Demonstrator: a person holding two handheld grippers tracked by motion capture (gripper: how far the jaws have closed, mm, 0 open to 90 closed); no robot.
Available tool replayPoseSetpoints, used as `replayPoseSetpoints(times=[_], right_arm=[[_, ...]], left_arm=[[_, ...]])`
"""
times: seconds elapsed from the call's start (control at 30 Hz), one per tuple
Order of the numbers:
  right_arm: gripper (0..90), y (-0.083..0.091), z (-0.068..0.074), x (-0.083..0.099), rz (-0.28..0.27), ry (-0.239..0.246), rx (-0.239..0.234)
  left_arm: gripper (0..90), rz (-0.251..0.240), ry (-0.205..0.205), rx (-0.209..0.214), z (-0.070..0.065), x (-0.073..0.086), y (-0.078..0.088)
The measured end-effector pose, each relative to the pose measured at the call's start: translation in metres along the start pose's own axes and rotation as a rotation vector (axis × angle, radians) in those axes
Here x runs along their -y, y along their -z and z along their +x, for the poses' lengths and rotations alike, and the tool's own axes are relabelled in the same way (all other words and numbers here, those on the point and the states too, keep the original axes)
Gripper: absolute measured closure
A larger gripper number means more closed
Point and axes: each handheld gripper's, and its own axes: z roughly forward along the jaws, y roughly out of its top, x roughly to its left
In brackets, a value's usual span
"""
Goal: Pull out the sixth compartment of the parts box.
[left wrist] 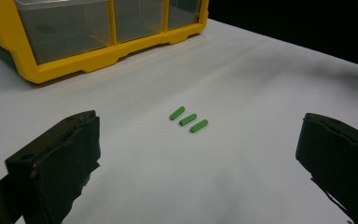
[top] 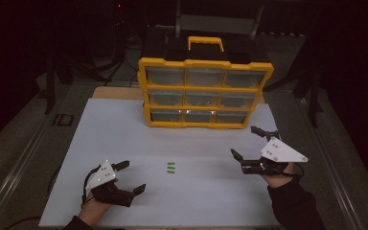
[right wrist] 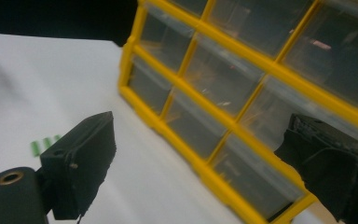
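Note:
A yellow organizer cabinet (top: 205, 63) with several clear drawers, all closed, stands at the back of the white sheet (top: 120, 129). Three small green pieces (top: 171, 167) lie side by side mid-sheet. My left gripper (top: 133, 176) is open at the front left, left of the pieces and empty. In the left gripper view the green pieces (left wrist: 189, 119) lie ahead between the wide jaws of that gripper (left wrist: 198, 135). My right gripper (top: 243, 140) is open at the right, near the cabinet's lower right corner. The right gripper (right wrist: 200, 123) faces the drawers (right wrist: 233, 88), with the green pieces (right wrist: 44, 144) far left.
The cabinet has a yellow carry handle (top: 205, 42) on top. A wooden board edge (top: 117, 92) shows behind the sheet at the left. Metal rails (top: 24, 158) run along both table sides. Dark stands and cables lie beyond the table.

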Motion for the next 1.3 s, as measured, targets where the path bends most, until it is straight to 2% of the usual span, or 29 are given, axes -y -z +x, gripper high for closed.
replayPoseSetpoints(times=[0.17, 0.4, 0.57, 0.93, 1.17, 1.3], right_arm=[[9.7, -0.007, -0.008, -0.012, -0.003, 0.033, 0.018], [11.6, -0.02, -0.019, -0.025, 0.013, 0.074, 0.017], [11.5, -0.029, -0.026, -0.031, 0.012, 0.08, 0.02], [11.6, -0.054, -0.04, -0.039, 0.032, 0.152, 0.013], [12.8, -0.071, -0.046, -0.036, 0.059, 0.188, -0.004], [14.9, -0.079, -0.048, -0.034, 0.066, 0.232, 0.016]], left_arm=[[0.0, -0.001, 0.001, 0.001, 0.0, 0.0, 0.0], [0.0, -0.003, -0.002, 0.0, 0.0, 0.0, 0.0], [0.0, -0.001, -0.002, 0.002, 0.0, 0.0, 0.0], [0.0, -0.001, -0.003, 0.003, 0.0, 0.0, 0.0], [0.0, -0.001, -0.004, 0.005, 0.001, 0.0, 0.0], [0.0, -0.001, -0.003, 0.005, 0.0, 0.001, 0.0]])
